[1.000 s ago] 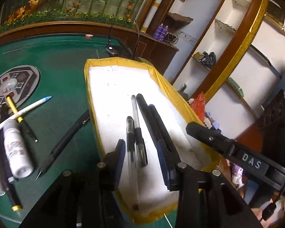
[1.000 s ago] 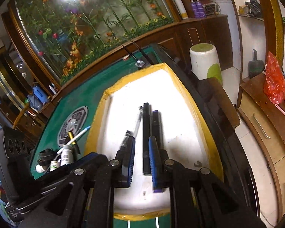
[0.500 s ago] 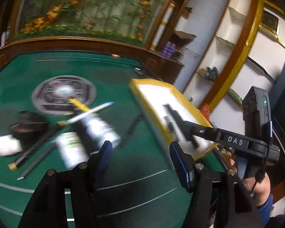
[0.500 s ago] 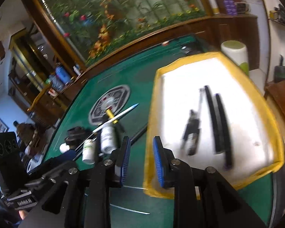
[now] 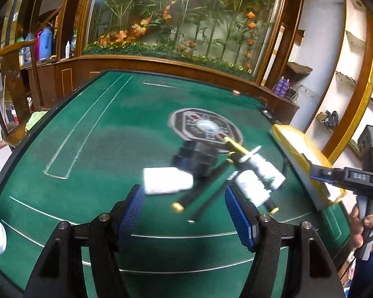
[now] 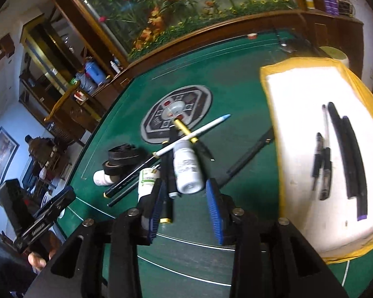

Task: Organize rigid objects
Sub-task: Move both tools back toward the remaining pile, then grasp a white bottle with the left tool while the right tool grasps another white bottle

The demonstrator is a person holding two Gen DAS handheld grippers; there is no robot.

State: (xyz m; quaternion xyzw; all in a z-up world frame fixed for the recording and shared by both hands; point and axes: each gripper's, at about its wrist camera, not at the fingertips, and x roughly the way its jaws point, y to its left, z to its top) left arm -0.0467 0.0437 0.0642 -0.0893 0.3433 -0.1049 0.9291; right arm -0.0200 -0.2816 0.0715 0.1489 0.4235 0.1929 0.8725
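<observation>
Both grippers have swung away from the yellow-rimmed tray [image 6: 268, 92] toward the pile of pens and bottles [image 5: 211, 173] at mid-frame on the green bench [image 5: 99, 149]. Left gripper [image 5: 186, 213] and right gripper [image 6: 185, 211] hover spread, empty. Four pens [image 6: 335, 154] lie in the tray.

- The table [image 6: 236, 134] has a matt green felt-like cloth top.
- The tray [image 6: 298, 94] looks like rough white foam edged with glossy yellow tape.
- The bottle [image 6: 186, 168] is smooth white plastic with a paper label.
- The gripper pads [image 6: 214, 213] are ribbed blue, rubbery-looking.
- The cabinet [image 5: 62, 82] is glossy varnished wood.
</observation>
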